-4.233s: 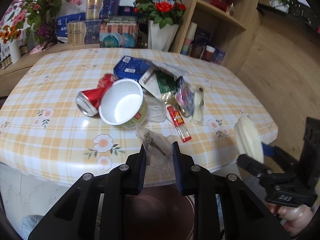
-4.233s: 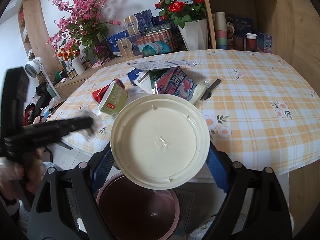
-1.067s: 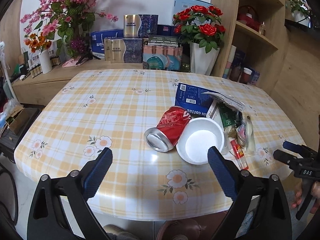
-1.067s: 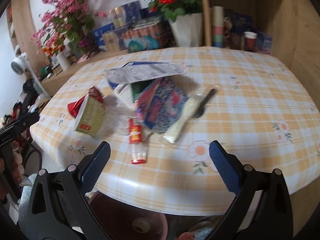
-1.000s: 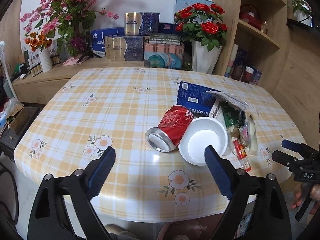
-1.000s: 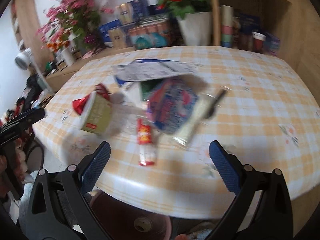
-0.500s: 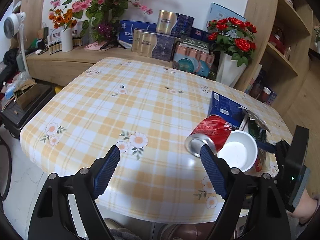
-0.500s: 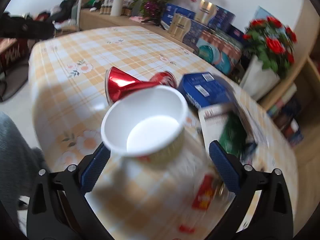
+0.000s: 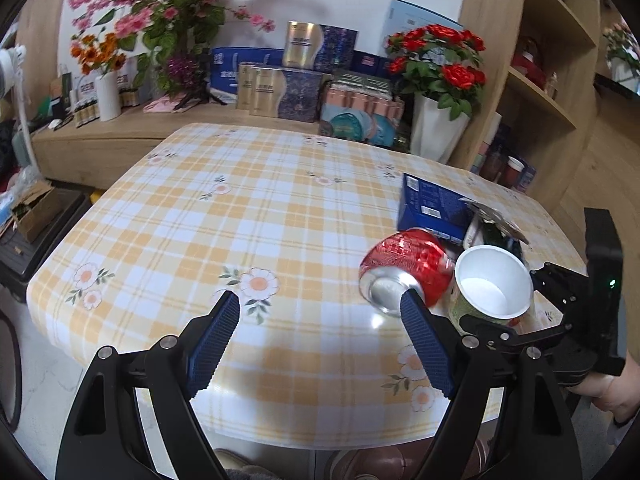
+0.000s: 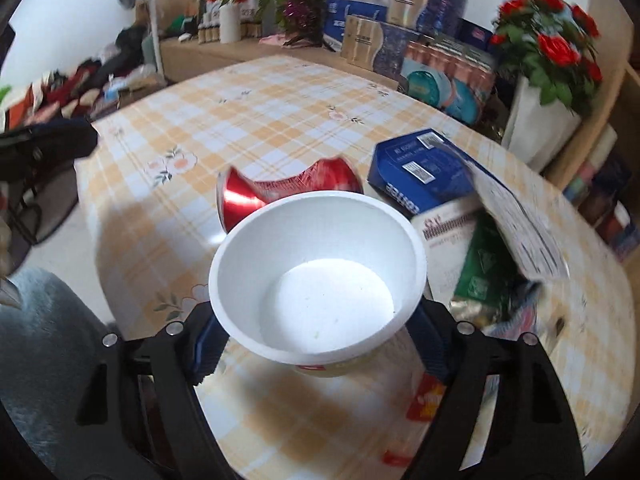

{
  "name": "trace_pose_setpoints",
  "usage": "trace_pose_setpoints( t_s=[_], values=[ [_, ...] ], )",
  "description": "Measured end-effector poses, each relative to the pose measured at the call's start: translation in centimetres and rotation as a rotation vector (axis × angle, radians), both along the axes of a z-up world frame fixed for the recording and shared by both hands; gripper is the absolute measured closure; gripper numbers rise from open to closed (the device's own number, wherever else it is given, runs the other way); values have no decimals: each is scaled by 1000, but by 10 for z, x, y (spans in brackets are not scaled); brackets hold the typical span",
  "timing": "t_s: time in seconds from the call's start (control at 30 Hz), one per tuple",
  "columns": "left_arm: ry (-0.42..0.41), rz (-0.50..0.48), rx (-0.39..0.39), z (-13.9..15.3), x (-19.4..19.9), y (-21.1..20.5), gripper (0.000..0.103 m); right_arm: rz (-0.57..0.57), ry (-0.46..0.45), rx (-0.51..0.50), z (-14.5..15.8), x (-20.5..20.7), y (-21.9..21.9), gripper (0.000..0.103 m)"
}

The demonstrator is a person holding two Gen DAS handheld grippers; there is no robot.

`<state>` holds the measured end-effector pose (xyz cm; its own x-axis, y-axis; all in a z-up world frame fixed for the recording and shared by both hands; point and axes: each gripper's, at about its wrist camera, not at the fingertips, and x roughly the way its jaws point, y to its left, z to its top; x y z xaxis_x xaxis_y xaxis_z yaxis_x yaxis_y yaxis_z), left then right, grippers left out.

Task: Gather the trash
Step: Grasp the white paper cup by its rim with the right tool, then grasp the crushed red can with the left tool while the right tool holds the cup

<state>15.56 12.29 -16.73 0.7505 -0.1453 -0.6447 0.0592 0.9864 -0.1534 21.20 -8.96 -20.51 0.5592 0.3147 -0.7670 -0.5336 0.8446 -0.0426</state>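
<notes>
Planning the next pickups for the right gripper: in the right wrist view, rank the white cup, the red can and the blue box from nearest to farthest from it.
1. White cup: between the fingers of the right gripper.
2. Red can: lying just behind the cup, slightly left.
3. Blue box: farther back, to the right.

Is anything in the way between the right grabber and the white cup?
No, nothing visible is. The right gripper is open, and the white cup already sits between its two fingers. The red can lies just behind the cup, on the far side, so it blocks nothing.
</notes>
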Motion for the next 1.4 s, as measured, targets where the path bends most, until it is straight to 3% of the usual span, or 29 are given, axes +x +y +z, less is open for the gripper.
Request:
trace_pose_setpoints(
  t_s=[0.43,0.53,0.67,0.83,1.03,1.13,1.4],
  values=[
    [43,-235,112,-21,33,-102,25,-285,8,216,17,-39,-118,25],
    [30,-266,179,-27,35,-120,25,-312,9,242,17,-43,-134,25],
    [56,-301,194,-34,47,-131,25,-333,6,261,16,-45,-146,25],
    [81,-380,372,-45,67,-143,25,-339,15,283,14,-44,-152,25],
    [175,-382,399,-52,99,-122,26,-351,19,291,12,-43,-156,25],
    [230,-379,405,-60,111,-117,35,-350,20,290,11,-43,-157,25],
    [245,-364,290,-54,128,-107,40,-350,20,279,10,-44,-160,25]
  ],
)
